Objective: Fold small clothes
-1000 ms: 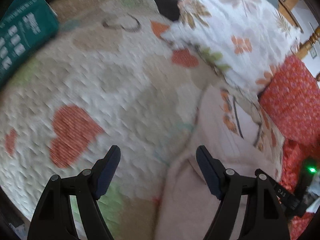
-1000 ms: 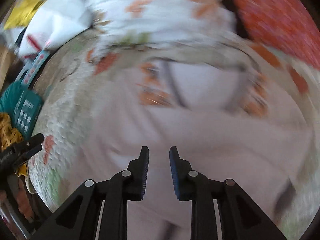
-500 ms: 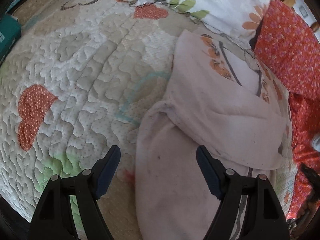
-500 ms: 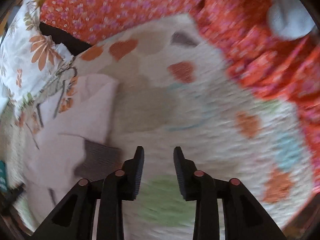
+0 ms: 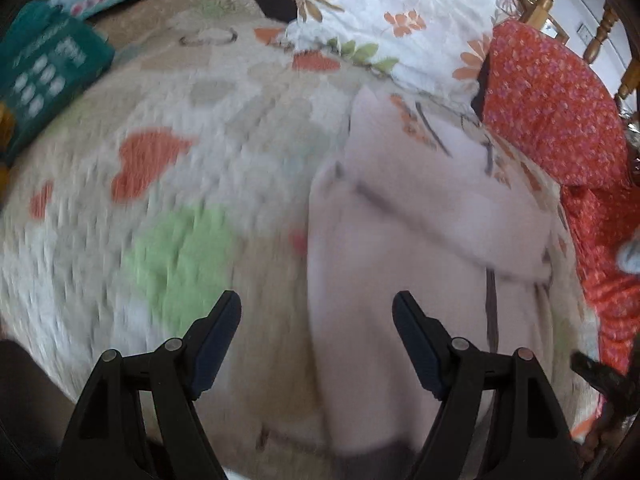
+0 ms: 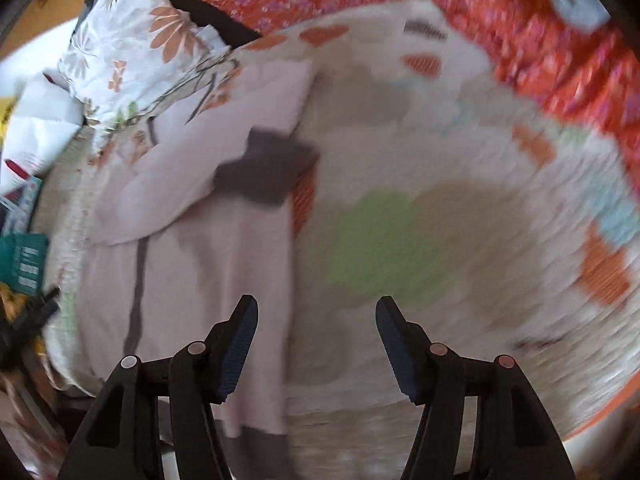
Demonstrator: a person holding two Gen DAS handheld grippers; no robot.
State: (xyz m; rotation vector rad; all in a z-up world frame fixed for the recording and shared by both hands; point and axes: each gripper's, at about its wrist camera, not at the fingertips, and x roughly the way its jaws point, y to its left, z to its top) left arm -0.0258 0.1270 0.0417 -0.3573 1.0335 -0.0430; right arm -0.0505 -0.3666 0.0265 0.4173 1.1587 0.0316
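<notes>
Clothes-wise, one pale pink garment (image 5: 400, 248) is lying flat on a quilted bedspread (image 5: 192, 184) with orange and green hearts on it. It's partly folded already: the upper part with an orange print is doubled over the lower part, and from the right wrist view a dark grey cuff (image 6: 264, 172) sits on top near the middle, with another dark bit at the bottom edge.

Left gripper (image 5: 317, 344) is hanging over the garment's left edge with its jaws spread wide and holding nothing; one finger is over bare quilt, the other over pink fabric.

Right gripper (image 6: 316, 344) is over the garment's right edge, and its jaws are opening at this moment. Nothing is pinched between them, just the edge of the garment and quilt showing underneath.

Around the bed: a white floral pillow (image 5: 400, 12) just behind the garment, a red flowery fabric (image 5: 552, 108) to its side, and a teal package (image 5: 44, 76) way off at the far left. Both views are pretty smeared with blur, so finer detail is a no-go.
</notes>
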